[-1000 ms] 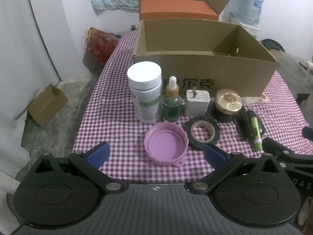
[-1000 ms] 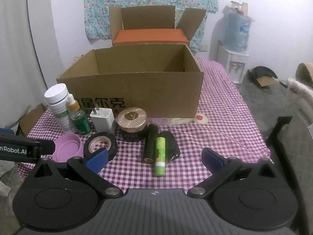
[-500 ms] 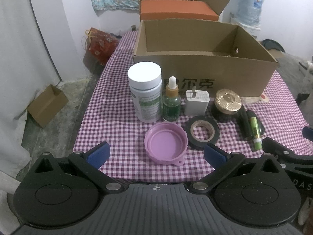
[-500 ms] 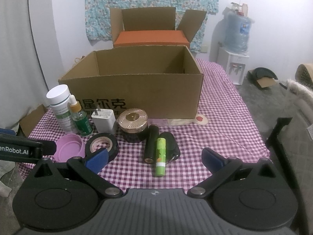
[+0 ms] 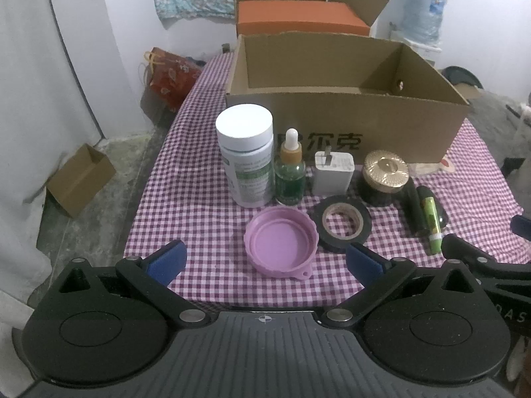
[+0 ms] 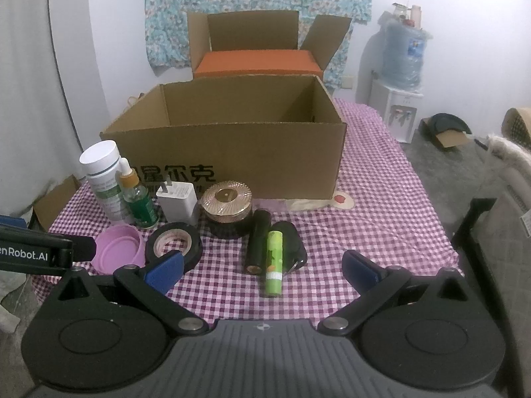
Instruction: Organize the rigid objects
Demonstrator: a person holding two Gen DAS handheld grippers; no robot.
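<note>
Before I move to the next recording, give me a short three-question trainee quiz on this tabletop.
1. True or false: the cardboard box already holds the white pill bottle.
2. Which item lies closest to the left gripper? A) pink lid B) gold-lidded jar C) white charger
3. Fill in: the green tube lies between a black cylinder and a ____ object.

Key: 1 false, the bottle stands on the cloth in front of the box. 2 A. 3 black.
</note>
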